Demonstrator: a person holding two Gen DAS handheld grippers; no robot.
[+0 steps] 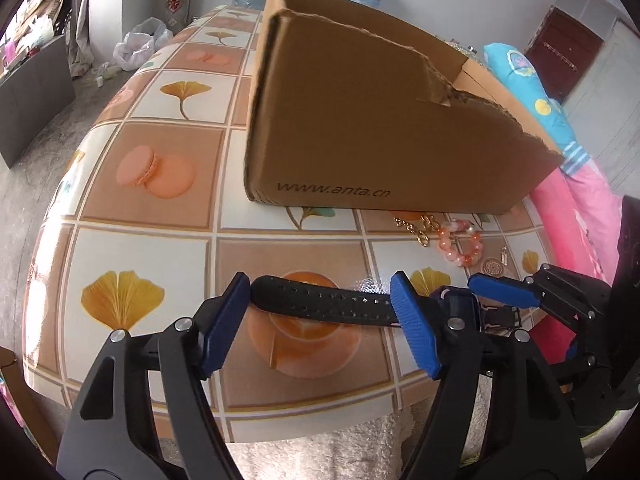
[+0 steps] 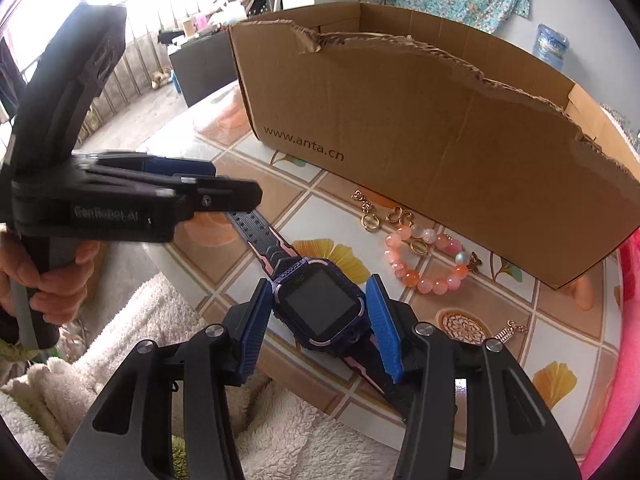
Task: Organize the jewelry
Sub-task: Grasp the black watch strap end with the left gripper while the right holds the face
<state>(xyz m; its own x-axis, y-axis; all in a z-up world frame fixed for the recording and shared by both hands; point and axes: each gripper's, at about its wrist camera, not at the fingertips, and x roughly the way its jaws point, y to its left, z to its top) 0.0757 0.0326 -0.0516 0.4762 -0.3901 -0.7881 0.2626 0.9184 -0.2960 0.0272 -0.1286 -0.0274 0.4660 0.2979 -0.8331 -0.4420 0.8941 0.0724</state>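
Left wrist view: the left gripper (image 1: 320, 320) straddles the watch strap (image 1: 320, 300), jaws spread, pads not clearly pressing it. The cardboard box (image 1: 360, 120), printed "www.anta.cn", stands behind, likely the destination.

Right wrist view: the right gripper (image 2: 318, 330) pinches the watch (image 2: 320, 306) by its case sides; the bead bracelet (image 2: 428, 260) lies beside the box.

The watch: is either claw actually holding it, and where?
The right gripper clamps the watch by its case sides. The left gripper straddles the strap, apparently ungripped.
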